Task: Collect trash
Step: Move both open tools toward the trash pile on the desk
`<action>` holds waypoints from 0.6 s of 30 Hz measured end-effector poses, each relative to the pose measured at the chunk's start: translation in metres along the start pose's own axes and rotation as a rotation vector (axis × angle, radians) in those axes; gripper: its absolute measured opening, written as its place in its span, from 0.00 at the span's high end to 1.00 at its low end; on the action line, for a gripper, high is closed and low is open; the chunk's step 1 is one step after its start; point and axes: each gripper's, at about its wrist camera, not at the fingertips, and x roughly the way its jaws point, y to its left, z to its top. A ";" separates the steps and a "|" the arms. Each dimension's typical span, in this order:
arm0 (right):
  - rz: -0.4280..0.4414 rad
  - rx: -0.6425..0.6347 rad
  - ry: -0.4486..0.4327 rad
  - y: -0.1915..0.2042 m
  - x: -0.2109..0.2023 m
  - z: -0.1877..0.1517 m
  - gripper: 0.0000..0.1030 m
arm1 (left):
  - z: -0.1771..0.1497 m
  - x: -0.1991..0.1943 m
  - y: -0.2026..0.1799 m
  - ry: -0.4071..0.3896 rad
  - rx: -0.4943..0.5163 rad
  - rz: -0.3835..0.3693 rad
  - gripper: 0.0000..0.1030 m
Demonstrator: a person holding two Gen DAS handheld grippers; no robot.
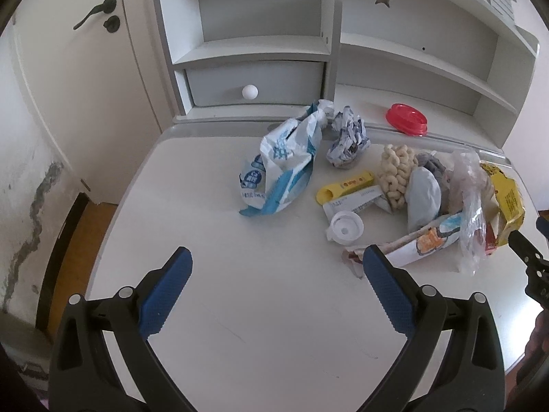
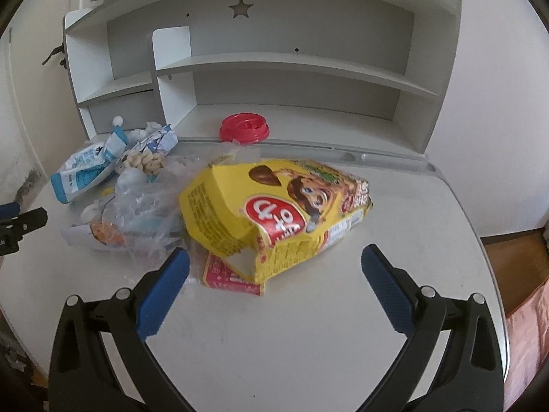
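Both tools gape wide, empty: left tool [image 1: 277, 259], right tool [image 2: 275, 257]. One torn yellow snack box [image 2: 274, 213] lies at 12 o'clock; one red lid [image 2: 244, 127] sits beyond on the white surface [image 2: 291, 336].

Trash scattered on the white bench [image 1: 212, 309]. Centre of the right wrist view: a torn yellow snack box [image 2: 274, 216], crushed and lying flat over a small red wrapper [image 2: 230, 276]. To its left, a crumpled clear plastic bag [image 2: 144, 216]. Upper centre of the left wrist view: a blue-and-white plastic bag [image 1: 284, 168], twisted at its top, just beside a crumpled paper ball [image 1: 348, 140]. Right of centre: a yellow tube [image 1: 345, 187], a white cap [image 1: 345, 228] and a printed paper wrapper [image 1: 422, 243]. A red lid [image 1: 406, 119] sits on the rear ledge.
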 end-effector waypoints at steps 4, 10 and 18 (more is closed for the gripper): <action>-0.053 -0.019 -0.016 0.003 0.002 0.006 0.06 | 0.004 0.003 0.001 0.007 -0.005 -0.003 0.06; -0.066 -0.017 -0.005 0.004 0.010 0.006 0.06 | 0.007 0.009 0.003 0.022 -0.017 -0.005 0.06; -0.062 0.000 0.008 -0.002 0.012 0.008 0.06 | 0.006 0.016 0.013 0.042 -0.049 -0.010 0.06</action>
